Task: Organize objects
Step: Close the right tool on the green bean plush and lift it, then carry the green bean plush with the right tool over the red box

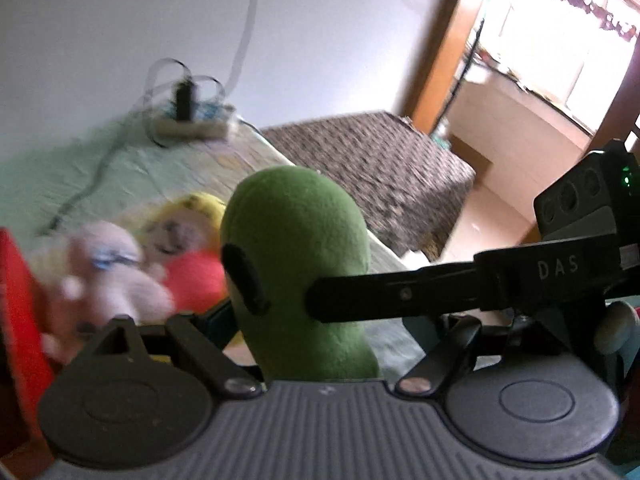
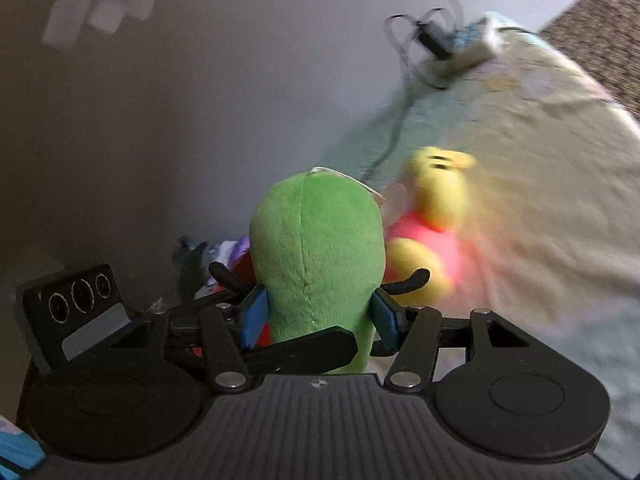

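My right hand-held gripper [image 2: 316, 312] is closed on the green plush toy [image 2: 316, 248], its two blue pads [image 2: 253, 314] pressing the toy's sides low on the body, with the rounded head standing upright above them. In the left wrist view the same toy rises just in front of my left hand-held gripper [image 1: 276, 312]; a black finger from the other gripper reaches across from the right and touches its side. I cannot tell whether my left one grips the toy or only stands open around it, since its fingers are mostly hidden behind the plush. The toy is held above the bed [image 2: 540, 184]. Just behind it lies a yellow plush in a red shirt [image 2: 432, 232], and beside that a blurred pinkish plush [image 1: 116, 268]. A power strip [image 2: 464, 52] with a cable sits at the bed's far end by the wall.
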### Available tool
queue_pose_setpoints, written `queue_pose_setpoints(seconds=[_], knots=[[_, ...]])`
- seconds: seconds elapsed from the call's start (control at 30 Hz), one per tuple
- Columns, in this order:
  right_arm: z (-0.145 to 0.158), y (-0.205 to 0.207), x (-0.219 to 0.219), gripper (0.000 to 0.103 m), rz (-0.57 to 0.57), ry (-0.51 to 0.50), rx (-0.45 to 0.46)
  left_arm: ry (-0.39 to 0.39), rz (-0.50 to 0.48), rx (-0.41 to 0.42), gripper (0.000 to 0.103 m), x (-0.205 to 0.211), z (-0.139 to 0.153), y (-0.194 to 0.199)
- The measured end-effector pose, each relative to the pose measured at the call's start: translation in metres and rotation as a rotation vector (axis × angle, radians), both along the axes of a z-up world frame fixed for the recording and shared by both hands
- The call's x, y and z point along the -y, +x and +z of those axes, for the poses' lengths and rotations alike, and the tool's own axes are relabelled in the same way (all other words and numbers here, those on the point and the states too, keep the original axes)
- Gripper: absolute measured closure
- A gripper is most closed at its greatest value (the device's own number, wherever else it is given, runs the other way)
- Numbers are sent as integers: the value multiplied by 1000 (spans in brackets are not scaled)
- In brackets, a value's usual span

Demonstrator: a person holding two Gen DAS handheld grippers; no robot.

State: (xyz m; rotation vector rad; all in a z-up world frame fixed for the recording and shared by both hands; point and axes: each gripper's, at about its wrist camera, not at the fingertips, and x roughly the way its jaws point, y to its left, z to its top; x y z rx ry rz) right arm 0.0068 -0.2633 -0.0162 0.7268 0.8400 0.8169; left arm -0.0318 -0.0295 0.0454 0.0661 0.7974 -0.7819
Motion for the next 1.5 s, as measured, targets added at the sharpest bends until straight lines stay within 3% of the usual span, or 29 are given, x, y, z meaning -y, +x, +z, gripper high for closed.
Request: queue_pose_setpoints(seconds=[0.27,0.57,0.7,1.1,1.3,1.5], knots=[[30,17,-80,44,94,35,72,-24,140,106,19,-74,30,6],[44,30,-189,44,196,-5,119,-30,297,125,17,-171,39,20],[37,37,-230,44,228,-40,112,-28,342,99,17,-206,28,32],[4,47,-312,44,260,-223,-17,-15,438,-111,18,-274,-29,76],[-11,51,-342,44,270,-323,-53,24,476,-156,18,-288,-48,81],[-17,56,-351,44,290,-372,-63,74,485,-143,15,-293,-56,82]])
